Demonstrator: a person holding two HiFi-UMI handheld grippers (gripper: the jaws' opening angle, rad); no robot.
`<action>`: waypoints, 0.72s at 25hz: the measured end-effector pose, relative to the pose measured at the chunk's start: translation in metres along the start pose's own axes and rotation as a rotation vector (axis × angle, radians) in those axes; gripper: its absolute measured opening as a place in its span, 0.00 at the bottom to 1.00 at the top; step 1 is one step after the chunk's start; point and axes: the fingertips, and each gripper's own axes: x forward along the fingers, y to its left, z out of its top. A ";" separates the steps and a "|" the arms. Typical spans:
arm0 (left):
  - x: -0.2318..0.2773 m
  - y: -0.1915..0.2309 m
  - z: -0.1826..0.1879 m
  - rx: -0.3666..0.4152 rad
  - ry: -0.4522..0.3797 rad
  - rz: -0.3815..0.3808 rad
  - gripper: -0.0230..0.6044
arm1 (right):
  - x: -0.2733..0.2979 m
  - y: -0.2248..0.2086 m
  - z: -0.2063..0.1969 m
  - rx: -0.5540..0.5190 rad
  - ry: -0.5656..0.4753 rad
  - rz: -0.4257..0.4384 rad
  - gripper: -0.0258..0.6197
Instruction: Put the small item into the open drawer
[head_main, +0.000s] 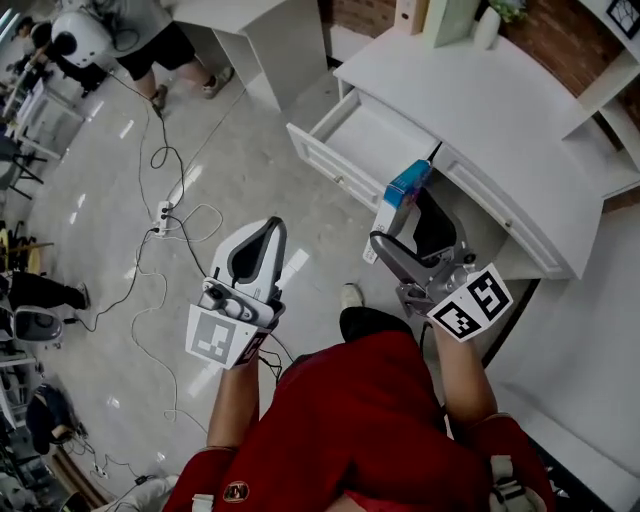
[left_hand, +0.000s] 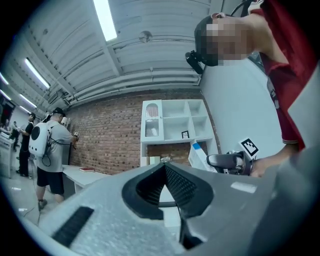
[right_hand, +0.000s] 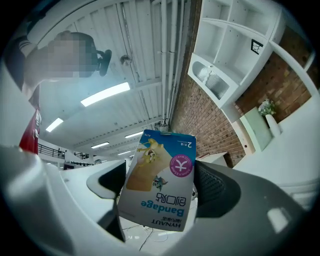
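My right gripper (head_main: 398, 222) is shut on a small bandage box (head_main: 404, 193), white with a blue top end, held just in front of the open white drawer (head_main: 345, 112) of the desk. In the right gripper view the box (right_hand: 160, 187) stands upside down between the two jaws of my right gripper (right_hand: 161, 196) and hides the gap between them. My left gripper (head_main: 270, 228) hangs over the floor to the left of the drawer, shut with nothing in it. In the left gripper view its jaws meet at a point (left_hand: 164, 166), and the box (left_hand: 198, 155) shows farther off to the right.
The white desk top (head_main: 500, 110) runs behind the drawer, with boxes (head_main: 440, 18) and a small vase (head_main: 487, 28) at its back edge. Cables and a power strip (head_main: 163, 212) lie on the floor at left. A person (head_main: 150, 40) stands at the upper left.
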 end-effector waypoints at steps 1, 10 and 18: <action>0.006 0.003 0.001 0.002 0.001 0.002 0.04 | 0.005 -0.007 0.001 0.001 0.004 0.000 0.72; 0.070 0.068 -0.021 0.017 0.042 0.071 0.04 | 0.081 -0.098 -0.015 0.022 0.082 -0.007 0.72; 0.100 0.126 -0.043 0.016 0.017 0.064 0.04 | 0.133 -0.133 -0.036 -0.017 0.143 -0.062 0.72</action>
